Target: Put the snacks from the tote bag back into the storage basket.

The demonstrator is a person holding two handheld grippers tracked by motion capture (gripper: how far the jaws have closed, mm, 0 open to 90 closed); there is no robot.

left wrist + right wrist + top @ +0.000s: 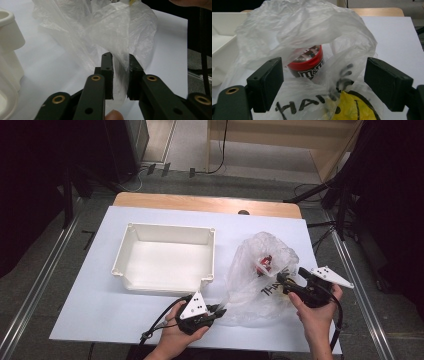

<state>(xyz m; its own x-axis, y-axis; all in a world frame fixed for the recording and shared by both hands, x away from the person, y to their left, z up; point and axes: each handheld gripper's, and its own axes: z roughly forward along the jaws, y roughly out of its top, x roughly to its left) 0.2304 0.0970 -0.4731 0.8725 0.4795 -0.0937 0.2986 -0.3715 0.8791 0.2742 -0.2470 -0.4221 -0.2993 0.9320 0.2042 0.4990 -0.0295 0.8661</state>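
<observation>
While the thin plastic bag (260, 280) lies crumpled on the right half of the white worktop (90, 295), I see a red-lidded candy tub (308, 63) deep inside it, behind the printed letters and the yellow smiley face. I judge the work is to open the bag and reach this tub.

My left gripper (216, 311) has its jaws closed on a pulled-out corner of the film. I think this holds the bag in place, so that it does not slide when the other side is handled. My right gripper (284, 281) is at the bag's right side, and its jaws stand wide apart with nothing pressed between them. The loose film and the tub lie in front of them.

To the left of the bag stands a white tray (167, 232), probably where the tub should go. Folds of film hang over the tub and stand in the way. The bag's near side also covers the lower part of the tub.
</observation>
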